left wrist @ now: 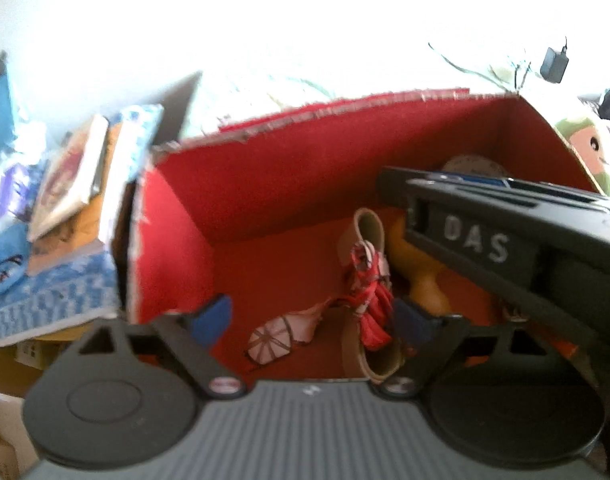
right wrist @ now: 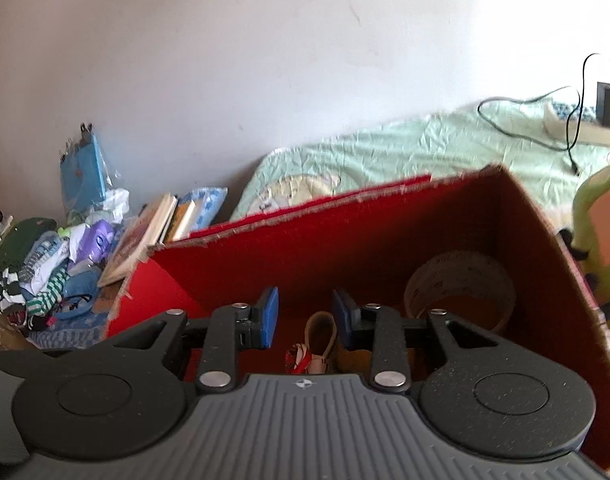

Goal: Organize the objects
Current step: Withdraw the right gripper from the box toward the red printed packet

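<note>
Sandal (left wrist: 371, 280) and tape roll (right wrist: 461, 292) inside box (left wrist: 265, 168)

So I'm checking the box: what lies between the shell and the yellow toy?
In the left wrist view, the sandal with red tassels lies between the shell and yellow toy.

My left tongs (left wrist: 311, 322) gape wide, empty; my right tongs (right wrist: 305, 318) stand parted, empty, crossing in front of left.
</note>
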The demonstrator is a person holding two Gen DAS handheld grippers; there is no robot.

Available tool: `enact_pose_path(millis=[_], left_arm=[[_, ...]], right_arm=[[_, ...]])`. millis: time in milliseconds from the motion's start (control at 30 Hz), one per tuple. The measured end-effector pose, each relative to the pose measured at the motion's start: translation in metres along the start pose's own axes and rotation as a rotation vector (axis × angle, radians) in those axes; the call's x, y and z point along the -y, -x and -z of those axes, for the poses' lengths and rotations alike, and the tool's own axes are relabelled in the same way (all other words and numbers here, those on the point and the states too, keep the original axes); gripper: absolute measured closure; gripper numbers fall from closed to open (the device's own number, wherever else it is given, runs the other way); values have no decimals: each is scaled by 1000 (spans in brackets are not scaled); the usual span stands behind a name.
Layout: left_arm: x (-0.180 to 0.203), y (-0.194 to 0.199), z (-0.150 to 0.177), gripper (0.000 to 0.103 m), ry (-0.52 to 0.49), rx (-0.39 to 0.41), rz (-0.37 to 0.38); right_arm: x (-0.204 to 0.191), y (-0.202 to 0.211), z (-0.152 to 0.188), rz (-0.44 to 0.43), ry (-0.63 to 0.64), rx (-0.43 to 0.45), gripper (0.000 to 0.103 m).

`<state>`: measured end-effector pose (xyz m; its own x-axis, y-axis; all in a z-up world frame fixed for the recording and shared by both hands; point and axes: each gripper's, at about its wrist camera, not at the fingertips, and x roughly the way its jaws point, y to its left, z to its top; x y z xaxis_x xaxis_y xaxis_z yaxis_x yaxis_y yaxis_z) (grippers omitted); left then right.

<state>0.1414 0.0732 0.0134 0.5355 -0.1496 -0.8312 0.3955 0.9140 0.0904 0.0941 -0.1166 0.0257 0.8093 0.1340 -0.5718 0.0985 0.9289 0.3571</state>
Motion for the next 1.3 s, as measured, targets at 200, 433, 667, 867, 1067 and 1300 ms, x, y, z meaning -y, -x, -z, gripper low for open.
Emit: enact_pose_path(millis=[200,433,667,867,1067,1300], left_arm=[[-3,28,4,9,21,46,-2],[4,50,11,9,26,59,-39],[6,67,24,9,28,65,-48],[9,80,32,9,25,86,-81],[11,89,41,9,25,88,-117],[14,94,55,9,37,66,-140]], right_arm=[[8,28,-4,-6,-37,61,69],[11,57,2,-36,-70,91,69],[8,71,15,-57,-76,80,69],[5,85,25,-76,-81,112,61],[0,101,37,-99,-58,128,59],[8,109,47,-142,-106,106,59]])
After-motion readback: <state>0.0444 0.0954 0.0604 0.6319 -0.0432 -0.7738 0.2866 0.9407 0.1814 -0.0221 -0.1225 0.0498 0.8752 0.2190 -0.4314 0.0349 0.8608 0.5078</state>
